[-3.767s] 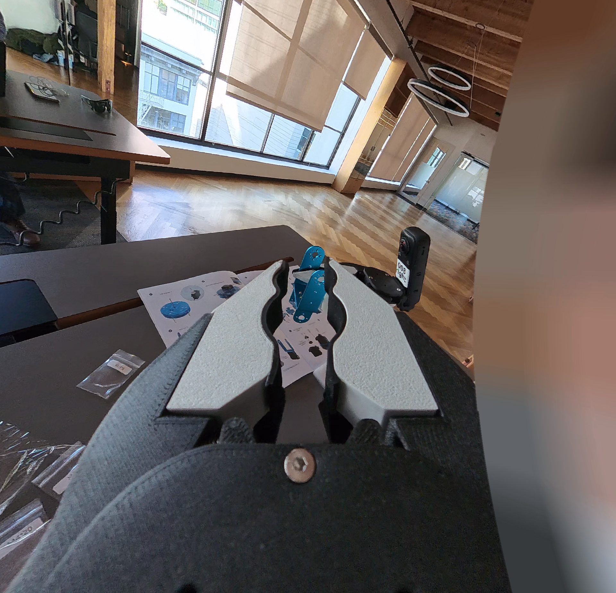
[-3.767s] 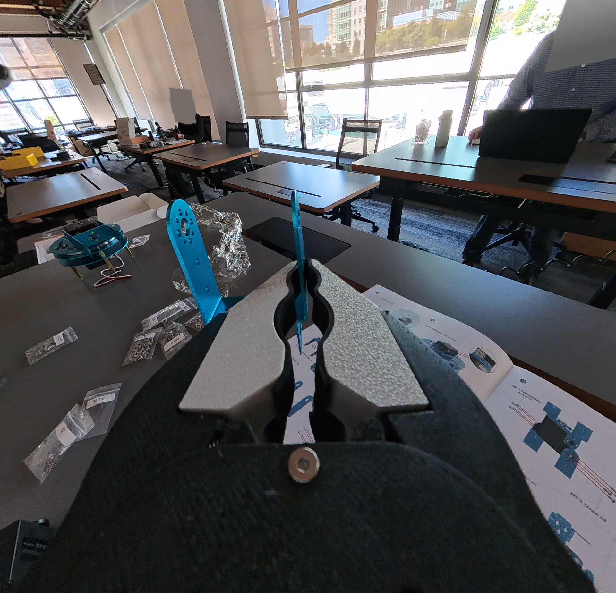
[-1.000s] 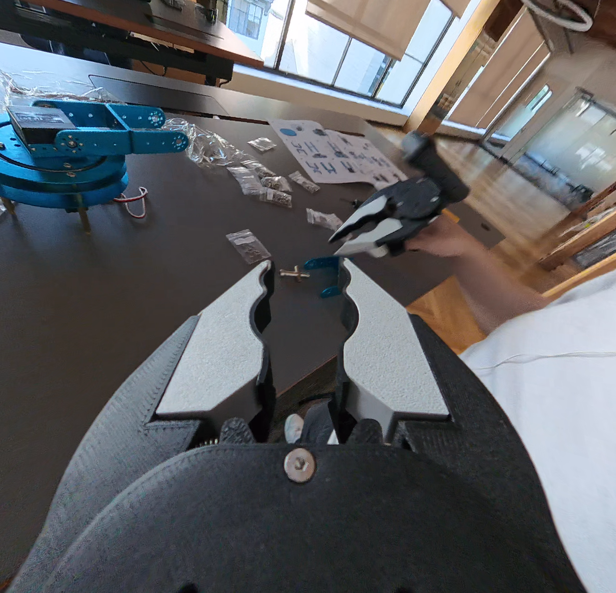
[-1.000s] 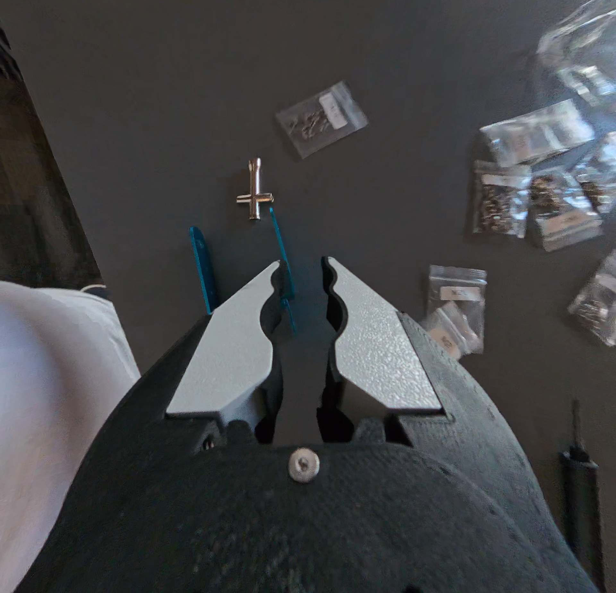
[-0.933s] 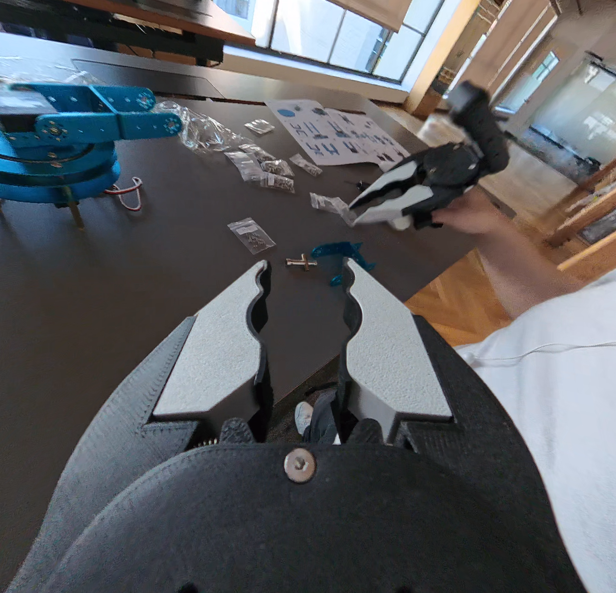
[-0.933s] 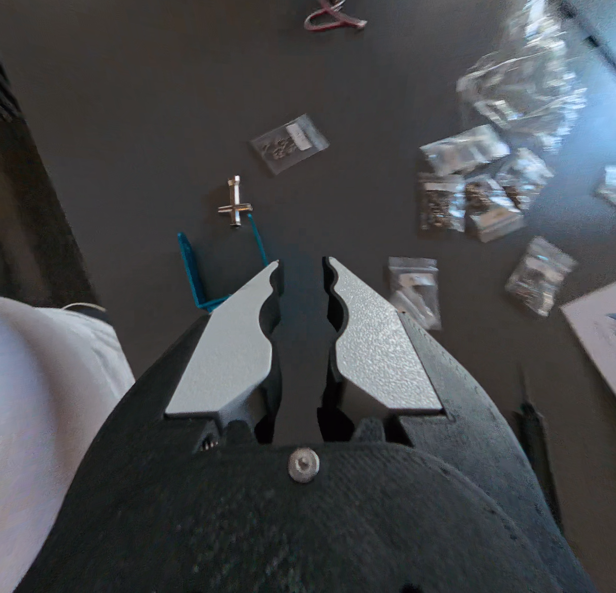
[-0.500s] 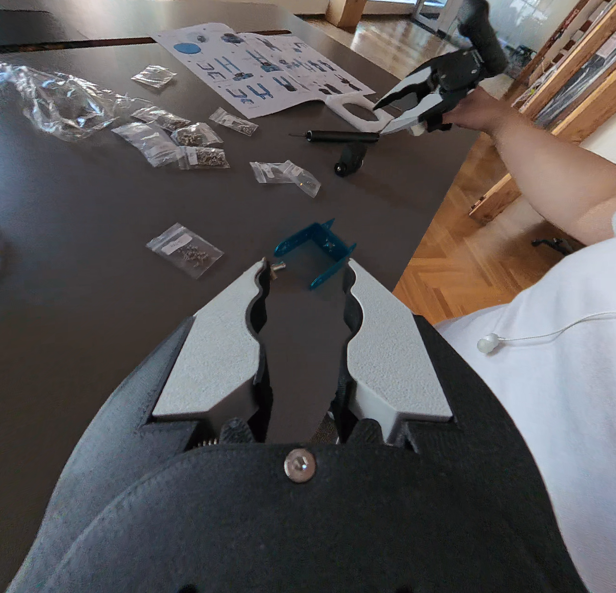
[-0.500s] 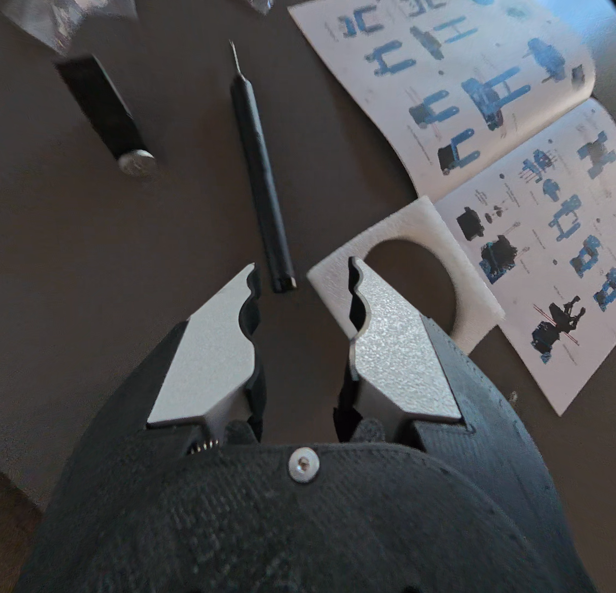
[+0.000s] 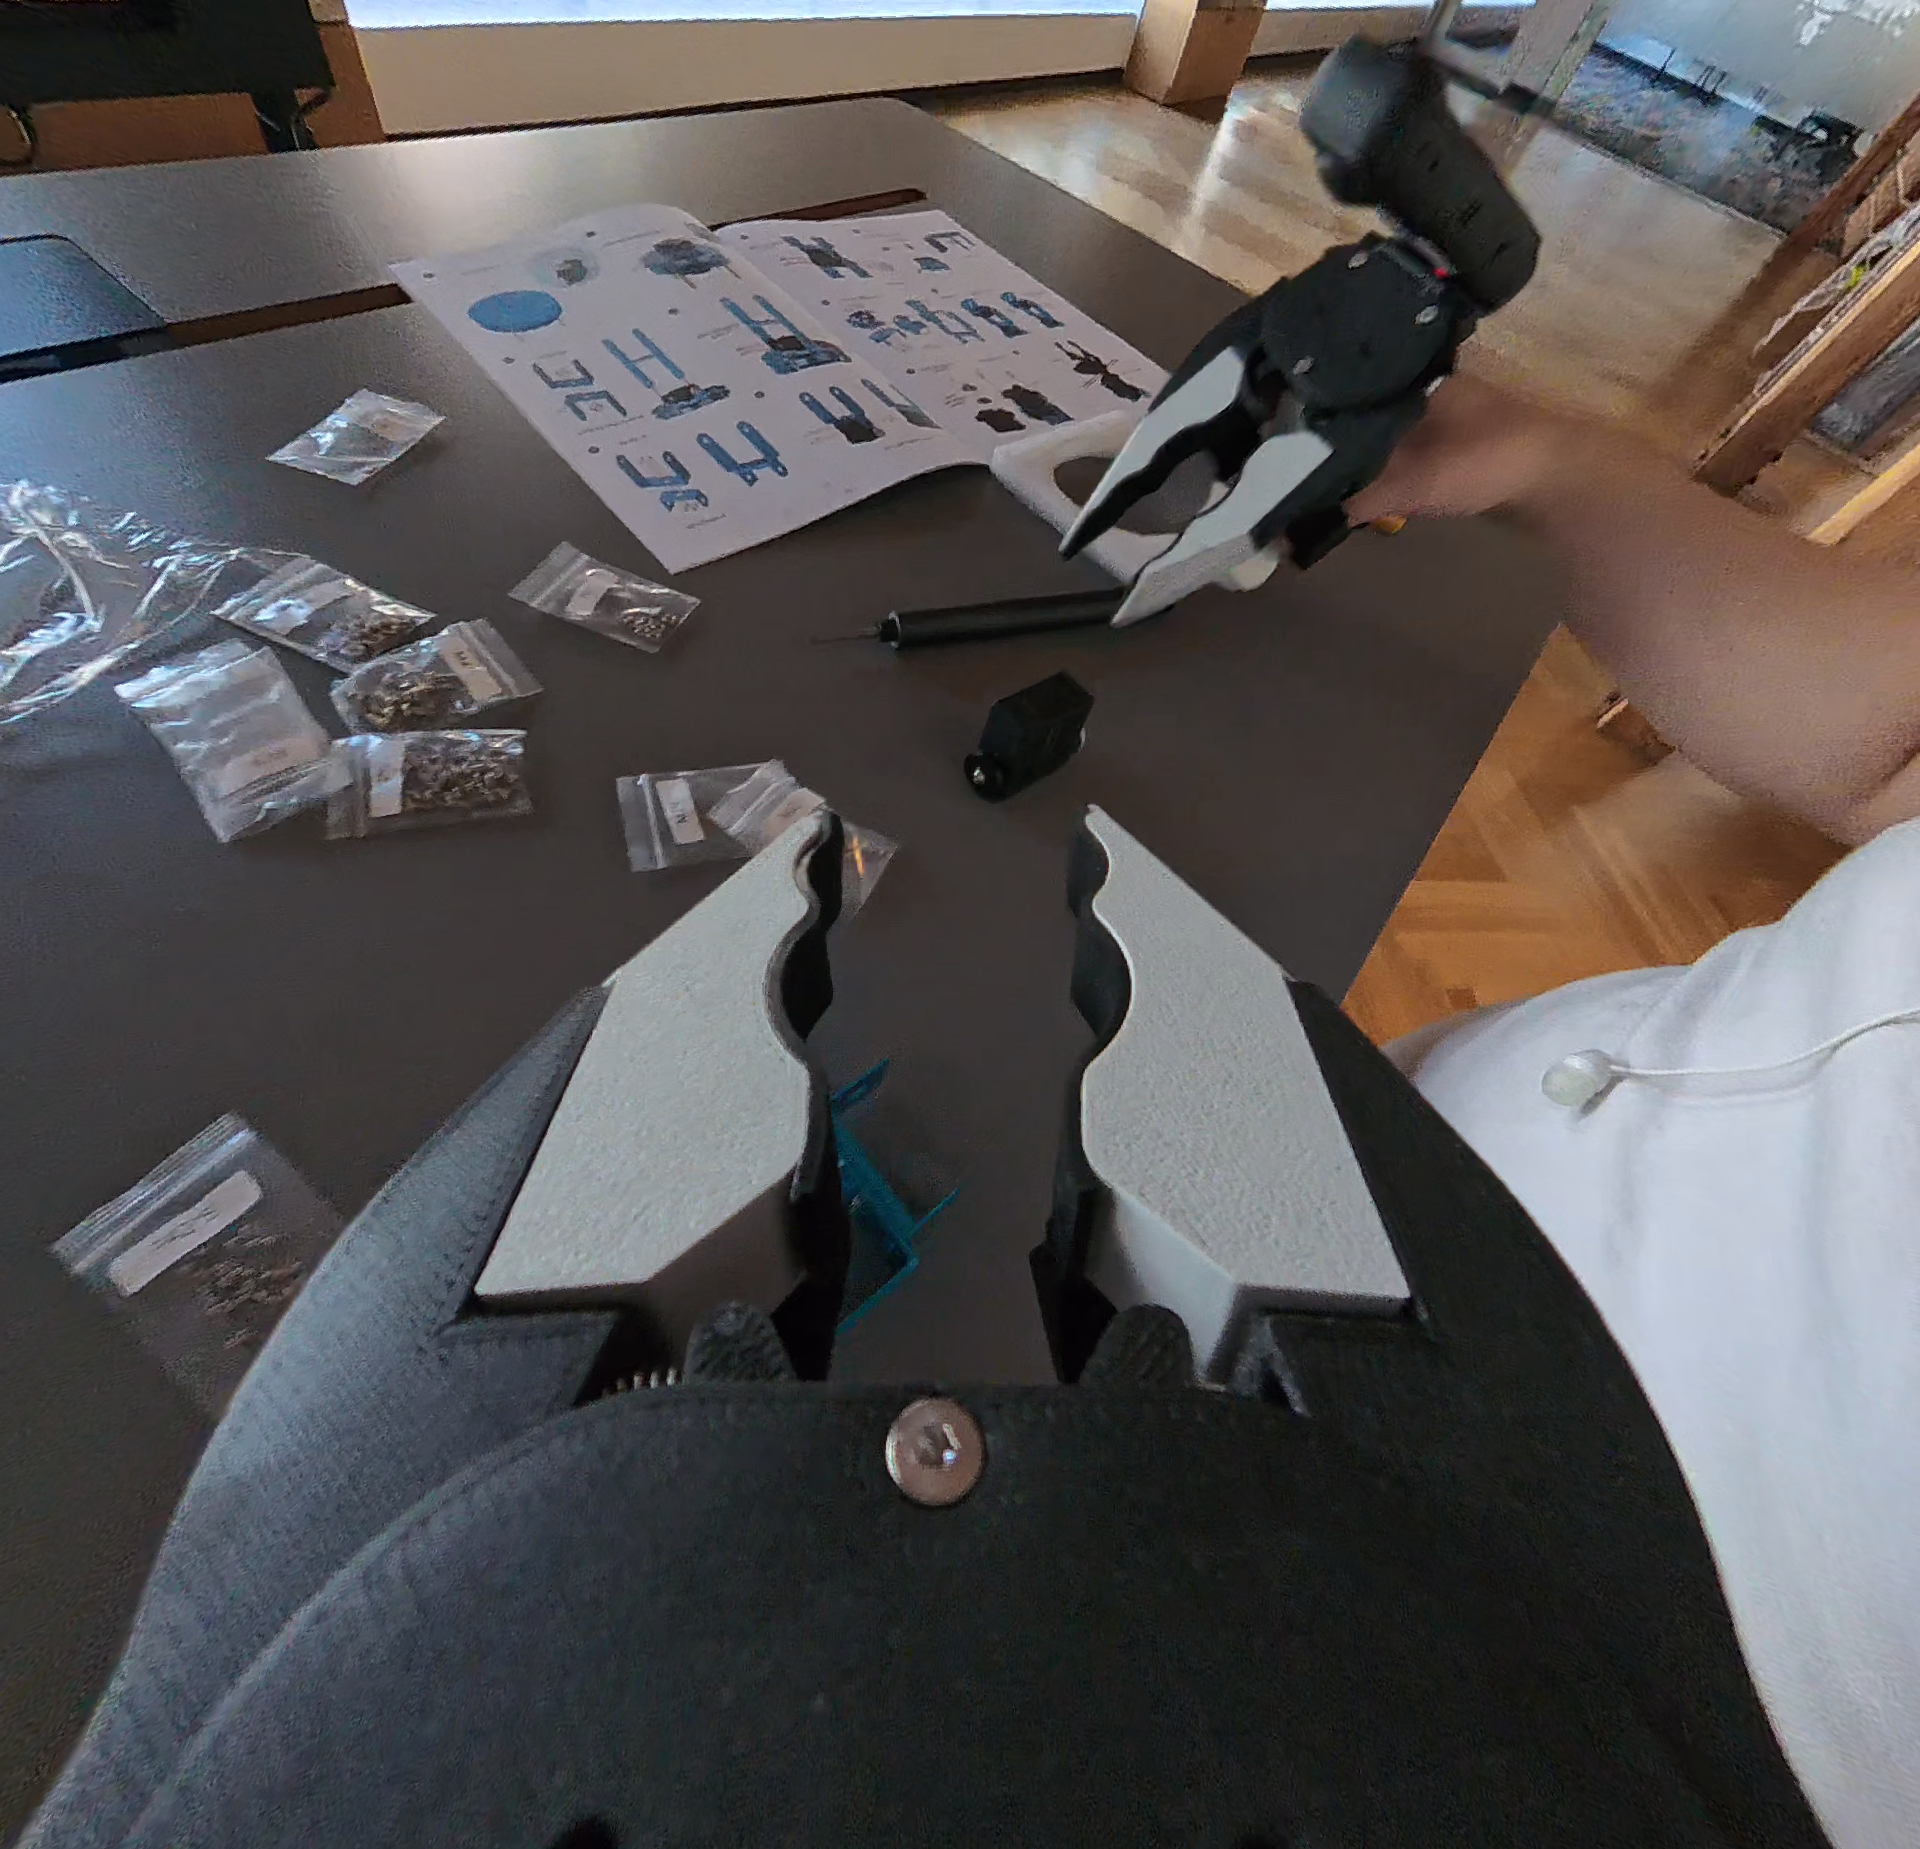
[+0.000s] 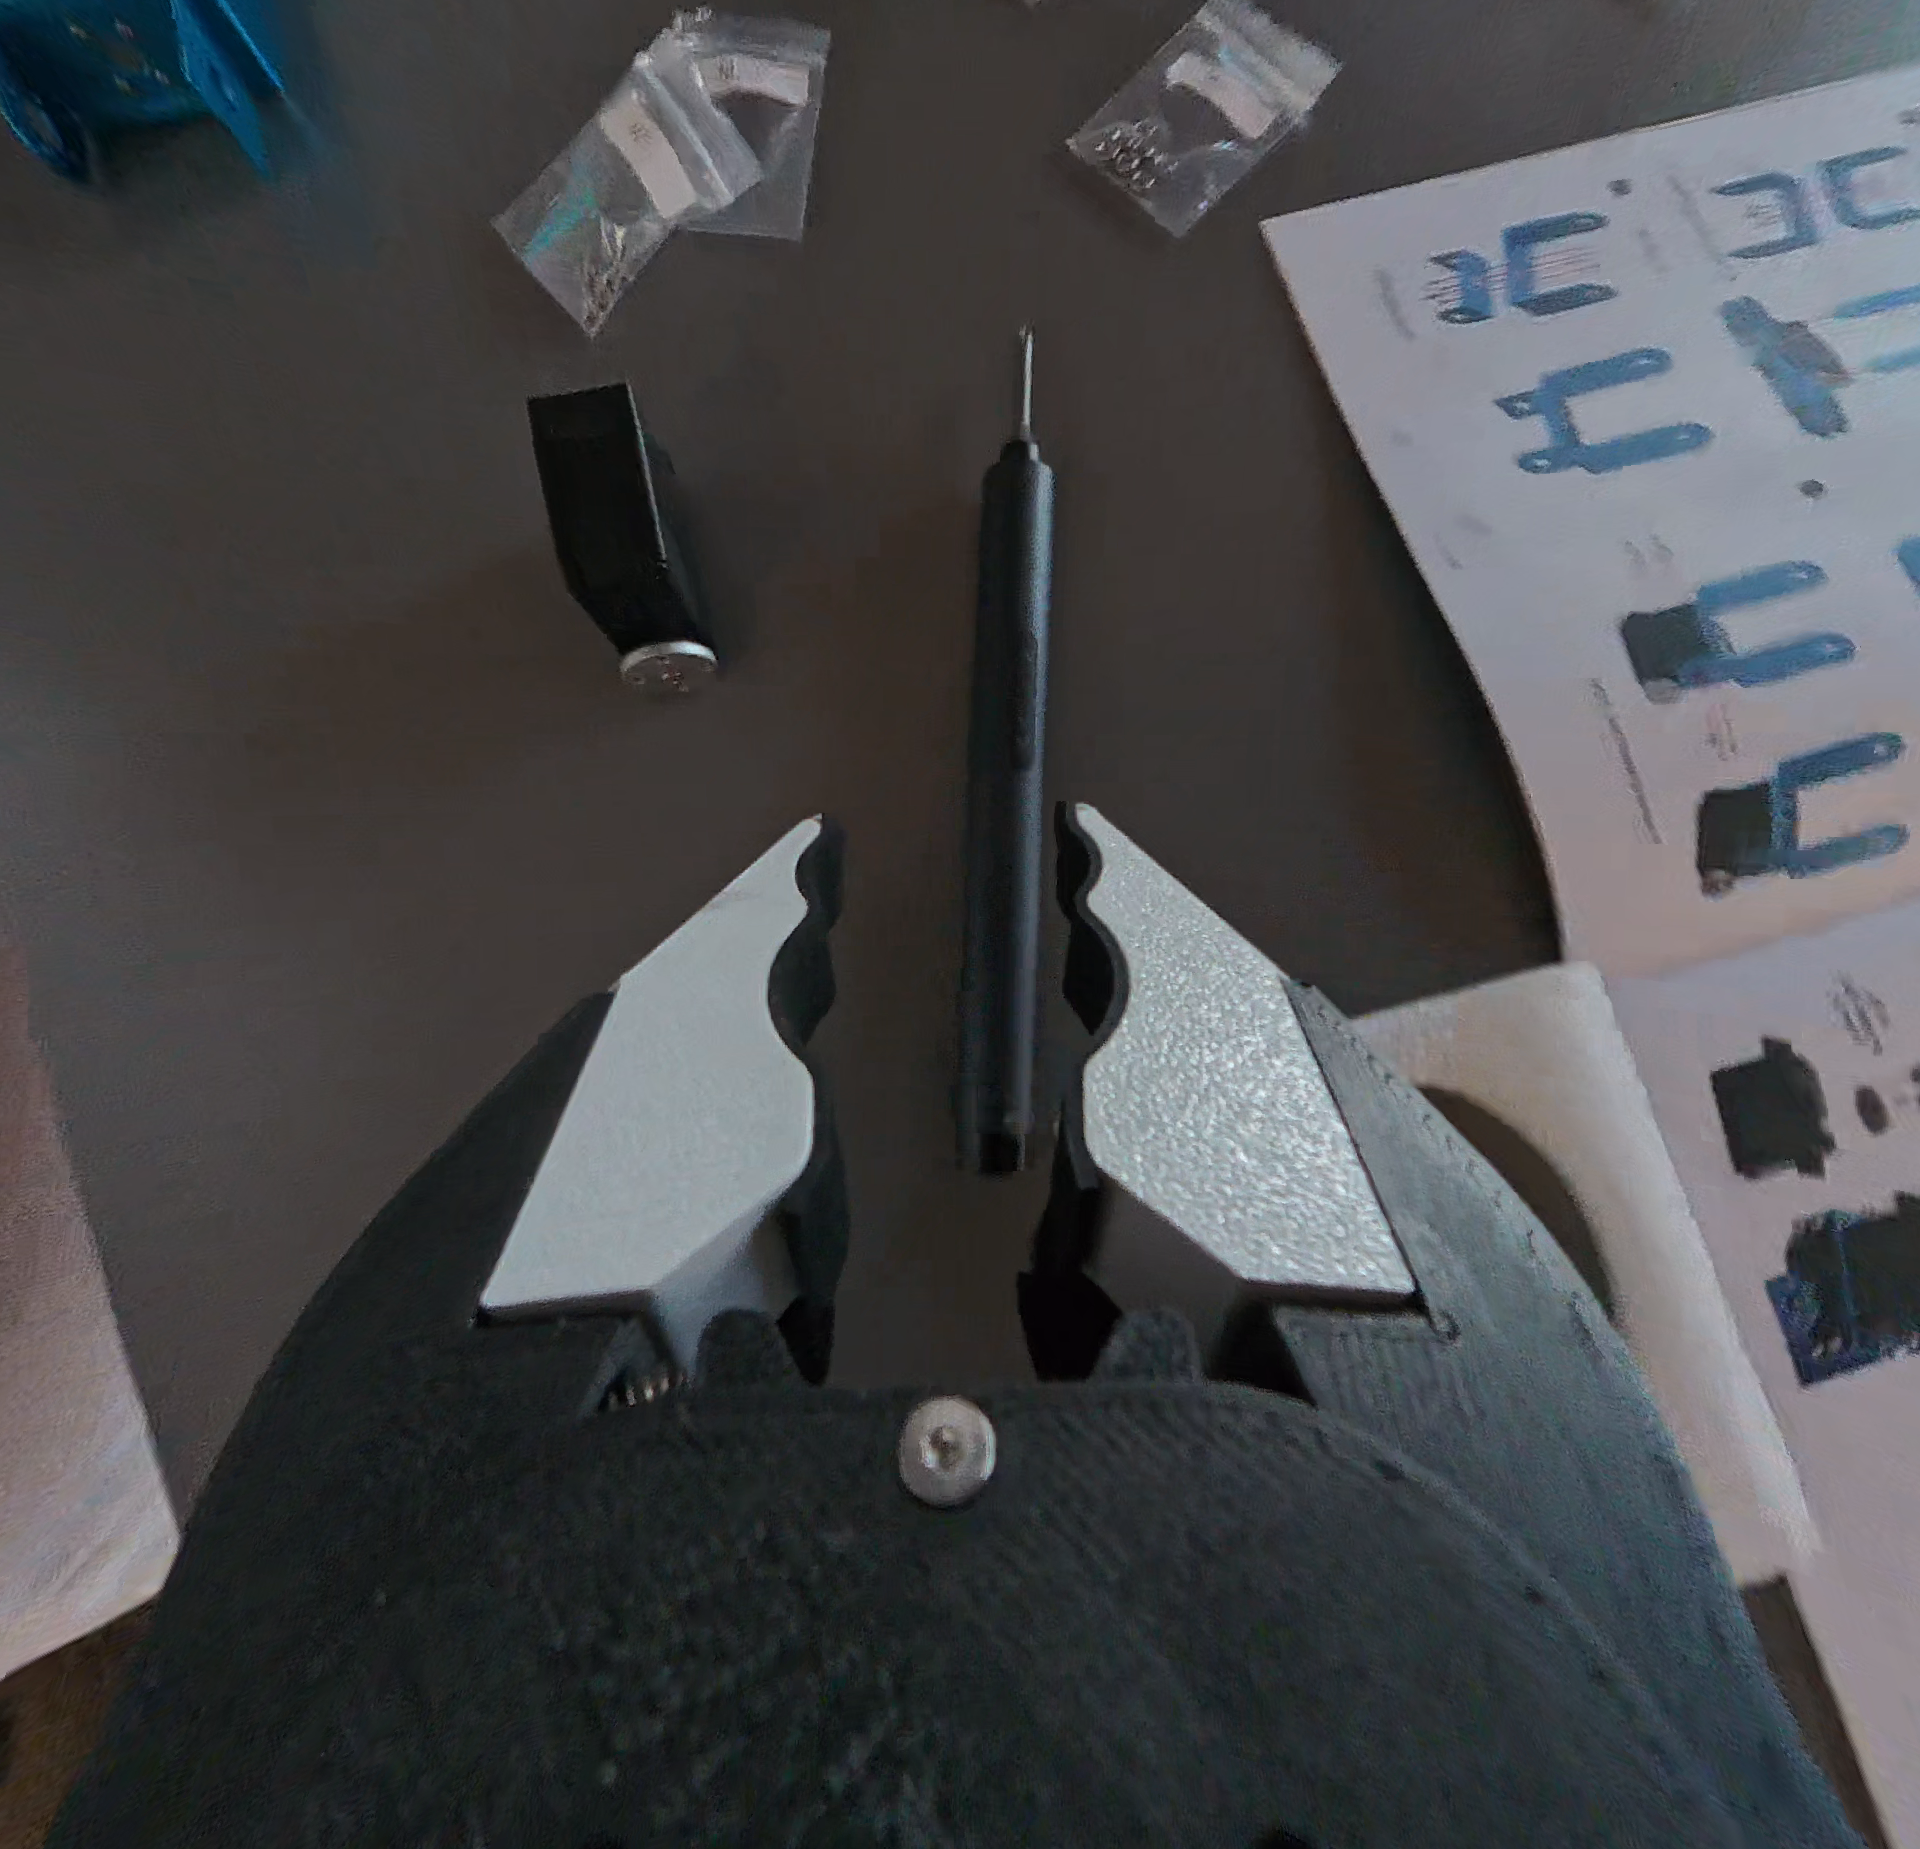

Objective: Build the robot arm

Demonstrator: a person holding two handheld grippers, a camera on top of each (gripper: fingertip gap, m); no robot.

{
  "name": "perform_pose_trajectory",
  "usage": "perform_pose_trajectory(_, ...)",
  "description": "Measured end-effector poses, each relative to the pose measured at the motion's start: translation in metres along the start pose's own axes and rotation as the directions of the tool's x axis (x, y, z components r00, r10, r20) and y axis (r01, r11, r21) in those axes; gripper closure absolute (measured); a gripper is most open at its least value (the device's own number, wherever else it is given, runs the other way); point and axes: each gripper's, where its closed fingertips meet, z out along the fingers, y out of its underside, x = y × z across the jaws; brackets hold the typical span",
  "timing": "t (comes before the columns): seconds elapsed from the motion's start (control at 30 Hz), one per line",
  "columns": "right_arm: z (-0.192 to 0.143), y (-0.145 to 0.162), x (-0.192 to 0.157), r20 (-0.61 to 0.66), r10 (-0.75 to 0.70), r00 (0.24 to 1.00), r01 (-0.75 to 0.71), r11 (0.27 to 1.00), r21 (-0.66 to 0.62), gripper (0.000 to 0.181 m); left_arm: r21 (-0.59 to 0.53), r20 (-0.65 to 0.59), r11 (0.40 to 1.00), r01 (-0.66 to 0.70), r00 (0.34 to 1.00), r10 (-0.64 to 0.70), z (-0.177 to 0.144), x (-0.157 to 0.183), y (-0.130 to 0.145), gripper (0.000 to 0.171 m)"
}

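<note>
Two tools are seen over the dark surface [image 9: 312,968], both with jaws apart and nothing gripped. The open booklet [image 9: 790,365] lies far across it. The right tool [image 10: 940,833], which earlier clamped the blue bracket [image 9: 873,1207], is now lowered astride the black screwdriver [image 10: 1003,760]. The bracket is left lying on the surface beneath the left tool [image 9: 951,854]. A black servo [image 10: 618,521] rests left of the screwdriver.
</note>
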Motion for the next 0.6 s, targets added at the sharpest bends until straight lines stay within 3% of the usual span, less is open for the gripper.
perform_pose_trajectory(0.07, 0.016, 0.004, 0.003, -0.007, -0.065, 0.998, 0.063, 0.991, -0.12, 0.145, 0.004, 0.017, 1.0, 0.013, 1.0, -0.013, 0.012, 0.009, -0.004, 0.128)
perform_pose_trajectory(0.13, 0.021, 0.01, 0.011, -0.025, -0.134, 0.991, 0.127, 0.973, -0.194, 0.163, 0.01, 0.055, 1.0, 0.013, 0.998, -0.013, 0.02, 0.015, -0.005, 0.129)
perform_pose_trajectory(0.27, 0.029, -0.005, 0.002, 0.086, -0.114, 0.99, 0.125, 0.983, -0.134, 0.165, -0.005, 0.086, 0.998, 0.068, 0.994, -0.067, 0.029, 0.022, 0.004, 0.13)
perform_pose_trajectory(0.33, 0.04, -0.016, -0.002, 0.133, -0.188, 0.973, 0.2, 0.976, -0.083, 0.165, -0.017, 0.101, 0.995, 0.1, 0.99, -0.097, 0.03, 0.019, 0.01, 0.131)
perform_pose_trajectory(0.47, 0.051, -0.024, 0.02, 0.131, -0.28, 0.951, 0.295, 0.949, -0.112, 0.165, -0.026, 0.124, 0.992, 0.125, 0.985, -0.121, 0.025, 0.01, 0.008, 0.131)
perform_pose_trajectory(0.6, 0.05, -0.023, 0.022, 0.115, -0.272, 0.955, 0.283, 0.954, -0.095, 0.164, -0.012, 0.135, 0.991, 0.13, 0.983, -0.127, 0.02, -0.002, 0.005, 0.131)
